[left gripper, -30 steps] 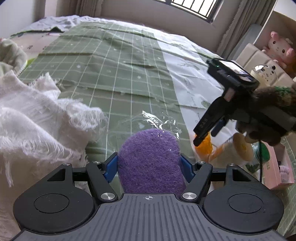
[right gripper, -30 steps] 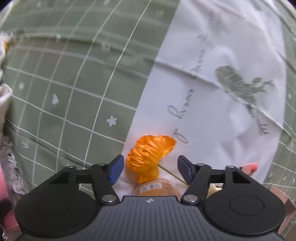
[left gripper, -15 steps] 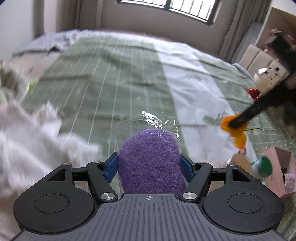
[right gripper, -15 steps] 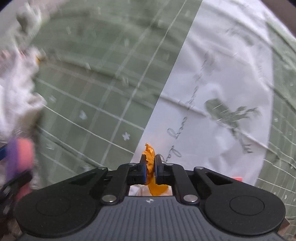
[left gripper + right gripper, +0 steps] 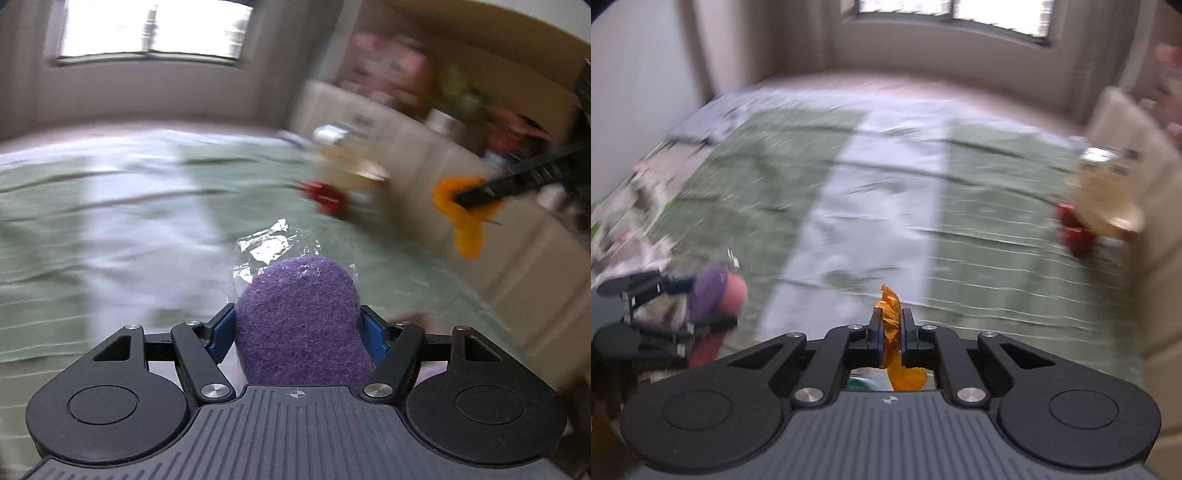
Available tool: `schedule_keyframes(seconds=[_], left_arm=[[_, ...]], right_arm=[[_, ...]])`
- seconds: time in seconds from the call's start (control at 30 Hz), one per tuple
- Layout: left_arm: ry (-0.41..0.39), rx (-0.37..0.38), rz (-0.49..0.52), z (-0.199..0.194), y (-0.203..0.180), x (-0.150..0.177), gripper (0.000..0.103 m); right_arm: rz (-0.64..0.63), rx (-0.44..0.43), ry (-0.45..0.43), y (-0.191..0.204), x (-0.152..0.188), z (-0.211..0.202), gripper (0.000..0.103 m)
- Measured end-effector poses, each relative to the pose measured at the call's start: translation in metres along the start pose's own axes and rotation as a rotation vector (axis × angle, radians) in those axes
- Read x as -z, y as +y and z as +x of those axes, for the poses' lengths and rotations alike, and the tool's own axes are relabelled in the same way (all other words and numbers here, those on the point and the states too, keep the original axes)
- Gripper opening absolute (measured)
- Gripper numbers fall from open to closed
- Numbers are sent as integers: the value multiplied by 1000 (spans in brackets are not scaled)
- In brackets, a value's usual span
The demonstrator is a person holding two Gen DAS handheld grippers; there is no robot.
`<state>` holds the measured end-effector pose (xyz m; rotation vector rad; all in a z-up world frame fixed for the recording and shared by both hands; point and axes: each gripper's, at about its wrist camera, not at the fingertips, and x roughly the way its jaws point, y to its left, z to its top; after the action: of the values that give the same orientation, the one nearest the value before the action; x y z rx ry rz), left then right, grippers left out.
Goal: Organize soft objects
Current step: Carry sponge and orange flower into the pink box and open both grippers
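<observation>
My left gripper [image 5: 298, 328] is shut on a purple felt pad [image 5: 299, 310] wrapped in clear plastic and holds it above the green bed cover [image 5: 110, 206]. My right gripper [image 5: 889, 328] is shut on an orange paper flower [image 5: 892, 325] and holds it up in the air. In the left wrist view the orange flower [image 5: 461, 218] hangs from the right gripper's black fingers [image 5: 517, 181] at the right. In the right wrist view the left gripper [image 5: 665, 306] with the purple pad [image 5: 709, 291] shows at the lower left. Both views are blurred.
The bed has a green checked cover with a white stripe [image 5: 871, 206]. A cream plush toy [image 5: 351, 162] with a red part [image 5: 328, 195] lies at the bed's right side by a beige padded headboard [image 5: 498, 240]. White cloth [image 5: 624, 236] lies at the left.
Both grippers have lifted and swung toward the headboard side. The right gripper closed on the orange flower and raised it off the bed. The left still holds the purple pad.
</observation>
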<state>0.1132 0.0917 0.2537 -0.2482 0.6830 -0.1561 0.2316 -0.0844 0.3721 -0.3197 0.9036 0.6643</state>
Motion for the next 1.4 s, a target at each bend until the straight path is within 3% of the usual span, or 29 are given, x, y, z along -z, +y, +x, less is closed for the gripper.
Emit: schedule_keyframes(seconds=[0.1,0.23,0.33,0.47,0.5,0.6,0.67,0.9,1.03,1.23,1.4], left_arm=[[45,101,31,61,-57,9,74],[50,156,4,141,-105,38,75],[115,127,28,198,-130,60,75],[244,72,23,245,-132,87,75],[257,51,7,249,-128,91,75],[166,10,-55,241,-114,101,75],[155,71,-51,238,-110,103,75],[28,72,258,220,-139,116,76],[-55,24,344,209,-149,113,76],[-66,51,195,187,-123,101,76],[-14,72,38,160,-96,98,74]], right_arm=[[81,42,-12,-57,35,-11,8],[173,50,3,-113,89,-10,8],[267,51,2,-148,130,-1,8],[406,35,45,-175,182,28,8],[430,28,50,-178,193,30,8],[496,1,65,-182,217,47,8],[519,-9,67,-183,223,55,8],[594,-158,-61,-165,193,78,8],[597,-212,-24,-154,175,120,8],[624,-117,80,-164,194,165,8],[708,-145,107,-178,214,183,9]])
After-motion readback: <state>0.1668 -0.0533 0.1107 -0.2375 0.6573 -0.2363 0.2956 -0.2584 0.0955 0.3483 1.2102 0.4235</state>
